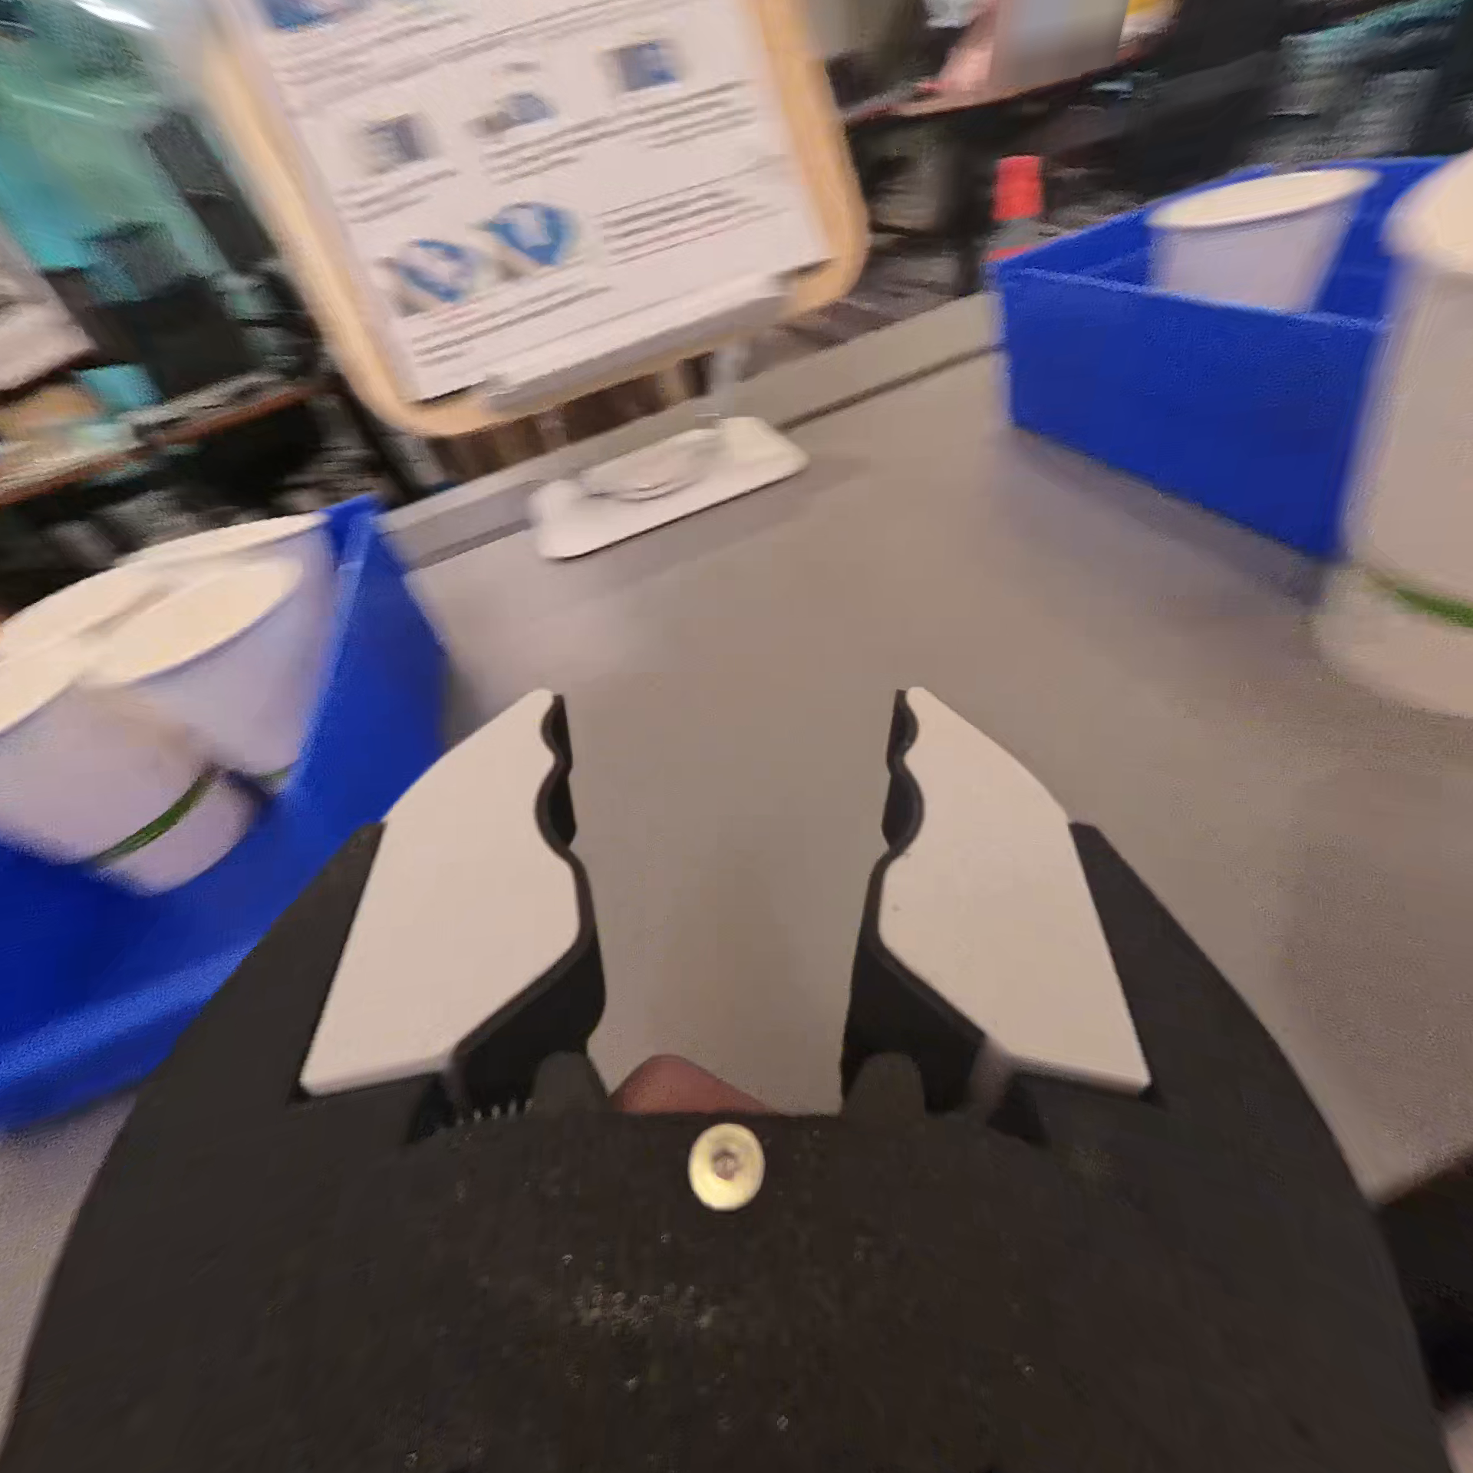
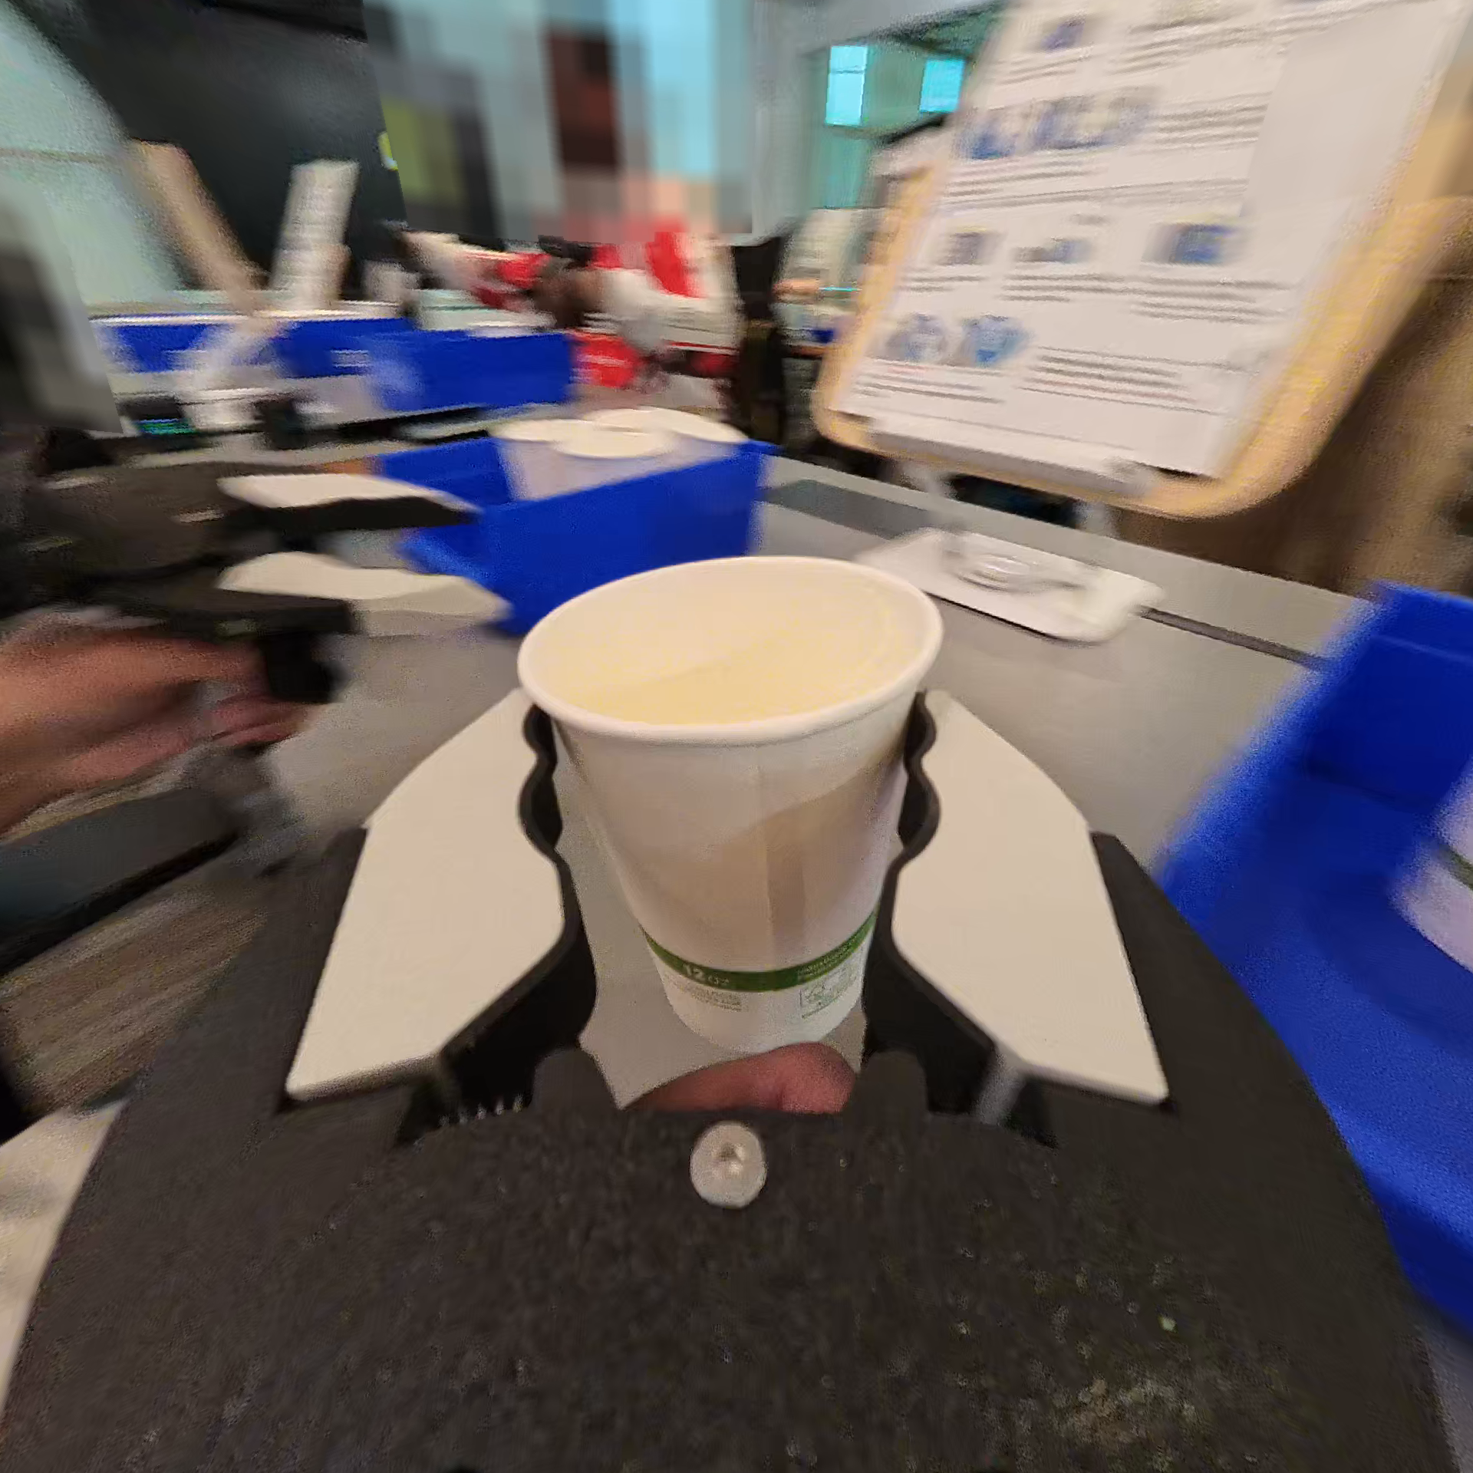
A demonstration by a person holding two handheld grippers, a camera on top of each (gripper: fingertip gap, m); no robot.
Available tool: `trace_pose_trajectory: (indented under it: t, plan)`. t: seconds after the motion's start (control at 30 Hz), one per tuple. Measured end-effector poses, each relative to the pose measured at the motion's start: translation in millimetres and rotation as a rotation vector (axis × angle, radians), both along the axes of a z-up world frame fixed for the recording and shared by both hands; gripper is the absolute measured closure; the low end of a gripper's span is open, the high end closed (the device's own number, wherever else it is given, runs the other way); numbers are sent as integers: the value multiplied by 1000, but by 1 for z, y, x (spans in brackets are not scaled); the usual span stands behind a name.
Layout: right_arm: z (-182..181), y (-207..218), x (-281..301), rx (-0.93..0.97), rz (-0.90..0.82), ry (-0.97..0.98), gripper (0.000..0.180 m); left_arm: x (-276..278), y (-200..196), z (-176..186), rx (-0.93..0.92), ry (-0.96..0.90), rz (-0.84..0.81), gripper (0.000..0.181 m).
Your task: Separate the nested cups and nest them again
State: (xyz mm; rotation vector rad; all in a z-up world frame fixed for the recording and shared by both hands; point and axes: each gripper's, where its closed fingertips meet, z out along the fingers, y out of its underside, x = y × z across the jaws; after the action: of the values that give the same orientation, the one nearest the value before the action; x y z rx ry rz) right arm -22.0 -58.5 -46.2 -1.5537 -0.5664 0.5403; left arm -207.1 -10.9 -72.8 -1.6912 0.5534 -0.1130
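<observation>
A grey counter [image 1: 797,638] is backed by a wood-framed notice board [image 1: 526,199] on a white base [image 1: 669,486], with blurred cluttered tables [image 2: 319,319] seen beyond.

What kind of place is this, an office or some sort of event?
Probably a demo or exhibition hall: a framed poster board stands on the grey table, blue bins hold paper cups, and similar tables sit behind.
</observation>
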Motion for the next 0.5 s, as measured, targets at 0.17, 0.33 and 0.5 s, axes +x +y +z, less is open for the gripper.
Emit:
trace_pose_trajectory:
  t: [0.17,0.33,0.5]
  plan:
    - [-13,1,50,13,-394,4,95,-33,-5,-18,35,-43,182,115]
    - [3,0,59,20,-425,57,95,-37,-4,-24,-52,-140,140,113]
    - [66,50,126,69,-539,98,95,-39,-1,-26,-52,-135,121,114]
